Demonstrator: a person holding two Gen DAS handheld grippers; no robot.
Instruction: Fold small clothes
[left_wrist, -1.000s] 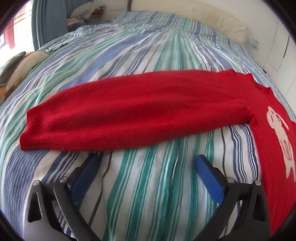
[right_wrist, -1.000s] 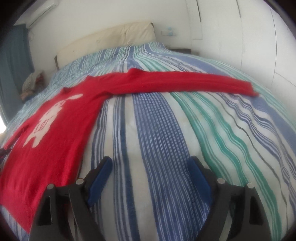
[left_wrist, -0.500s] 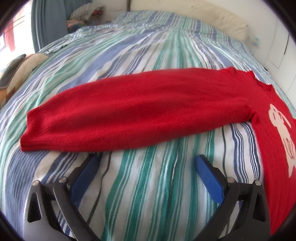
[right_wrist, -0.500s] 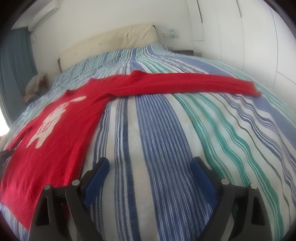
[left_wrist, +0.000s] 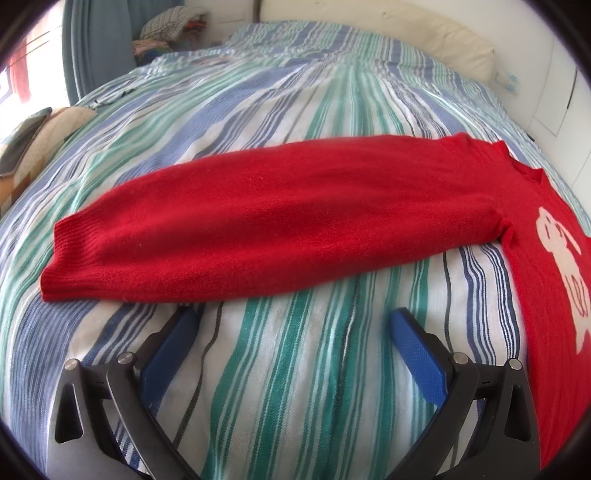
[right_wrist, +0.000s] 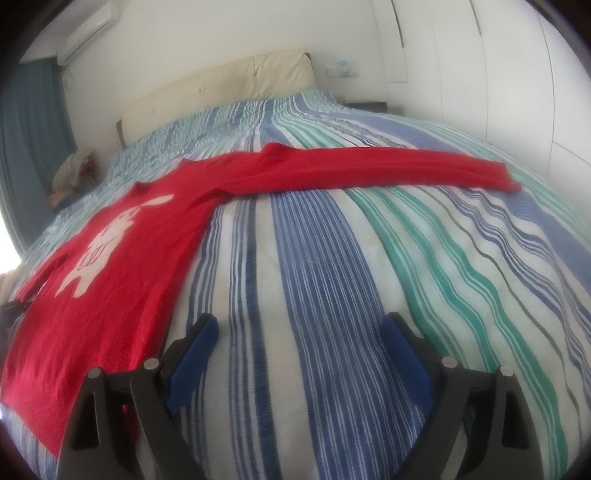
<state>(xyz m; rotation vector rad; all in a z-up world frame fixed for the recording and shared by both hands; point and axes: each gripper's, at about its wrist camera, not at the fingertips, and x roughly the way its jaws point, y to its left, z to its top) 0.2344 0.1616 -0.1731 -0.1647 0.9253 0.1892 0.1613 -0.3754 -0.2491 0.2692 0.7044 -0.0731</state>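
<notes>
One red sweater (left_wrist: 280, 218) lies flat and face up on a bed, spread out with both sleeves stretched straight to the sides. It is a soft, slightly fuzzy knit with ribbed cuffs, and a pale rabbit figure (right_wrist: 110, 240) is worked into the chest.

The left gripper (left_wrist: 291, 325) hovers with its jaws spread wide and nothing between them. One sleeve (left_wrist: 258, 225) runs crosswise just ahead of its fingertips, the ribbed cuff (left_wrist: 70, 258) ahead and to the left, the body of the sweater off to the right. The left blue finger pad (left_wrist: 173, 347) sits just short of the sleeve's near edge; whether it touches cannot be told.

The right gripper (right_wrist: 299, 328) is also spread wide and empty. The sweater's body lies ahead and to its left, the hem edge close beside the left finger, while the other sleeve (right_wrist: 376, 171) extends across well ahead, ending to the right.

Each gripper has two black fingers with textured blue pads. The bedspread (right_wrist: 332, 295) is a woven cloth with lengthwise stripes in blue, green and white, gently rumpled. Beyond it stands one padded cream headboard (right_wrist: 221, 88), and far ahead of the left gripper a small heap of clothes (left_wrist: 166, 29).
</notes>
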